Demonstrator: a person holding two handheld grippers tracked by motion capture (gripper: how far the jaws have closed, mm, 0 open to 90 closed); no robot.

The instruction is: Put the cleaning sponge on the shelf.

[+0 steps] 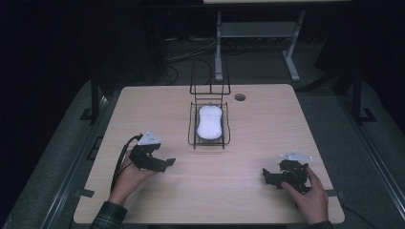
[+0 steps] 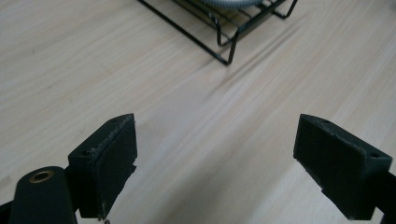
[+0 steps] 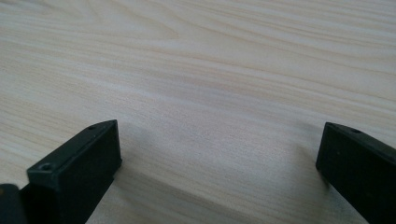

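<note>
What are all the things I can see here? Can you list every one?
white sponge: one, white, peanut-shaped, lying in the wire basket
wire basket: one, black, middle of the table, with a tall wire frame at its far end
table: one, light wood, with a round hole near its far edge
table frame behind: one, grey, on the floor beyond the table
cables: several, dark, on the floor behind
left gripper: one, black, jaws open, nothing between them, near left of the table
right gripper: one, black, jaws open, empty, near right
hands: two, each holding a gripper
</note>
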